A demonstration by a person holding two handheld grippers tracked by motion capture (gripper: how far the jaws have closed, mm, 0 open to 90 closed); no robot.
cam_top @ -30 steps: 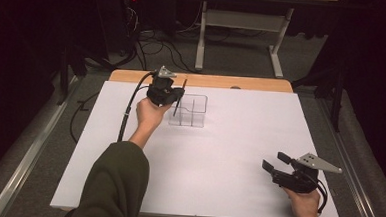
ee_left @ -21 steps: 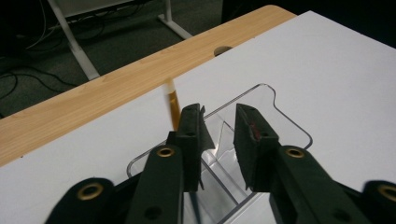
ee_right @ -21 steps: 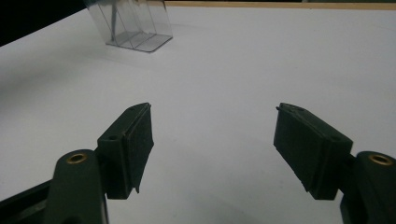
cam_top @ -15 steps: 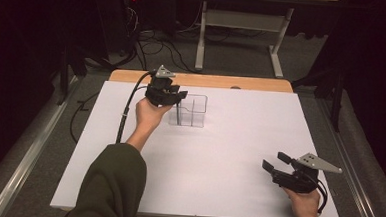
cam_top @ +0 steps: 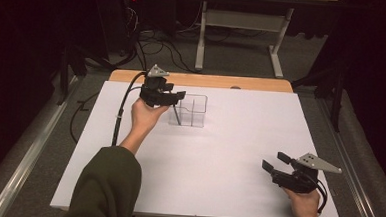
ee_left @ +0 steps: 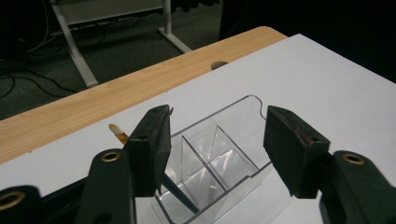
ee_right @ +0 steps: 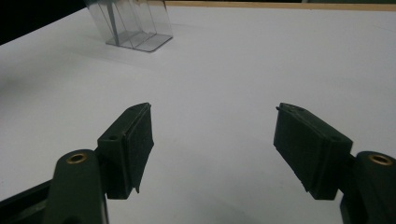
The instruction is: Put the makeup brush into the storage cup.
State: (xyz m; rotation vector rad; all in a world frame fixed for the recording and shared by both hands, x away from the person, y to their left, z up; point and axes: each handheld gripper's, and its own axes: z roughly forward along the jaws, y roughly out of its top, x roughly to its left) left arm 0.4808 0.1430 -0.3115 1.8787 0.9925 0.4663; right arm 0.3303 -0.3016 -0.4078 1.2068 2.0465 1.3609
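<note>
A clear plastic organizer (cam_top: pixel 193 111) with several compartments stands at the back of the white table (cam_top: pixel 228 155). A thin dark stick (cam_top: pixel 177 115) leans in its left compartment, loose. My left gripper (cam_top: pixel 177 96) hovers just above that side of the organizer. Its jaws have just been opening and stand wide, with no pad on the stick. In the left gripper view the stick (ee_left: pixel 180 196) slants past the left jaw, inside the organizer (ee_left: pixel 224 161), its amber tip poking out behind that jaw. My right gripper (cam_top: pixel 275 161) rests open near the front right of the table, nothing between its jaws.
A wooden strip (cam_top: pixel 207 81) runs along the table's far edge. Beyond it are the floor, cables and a white table frame (cam_top: pixel 235 25). In the right gripper view the organizer (ee_right: pixel 133 23) stands far off across bare white table (ee_right: pixel 233 70).
The left gripper's jaws opened and let go of the dark stick, which now leans in the organizer. The right gripper kept still.
</note>
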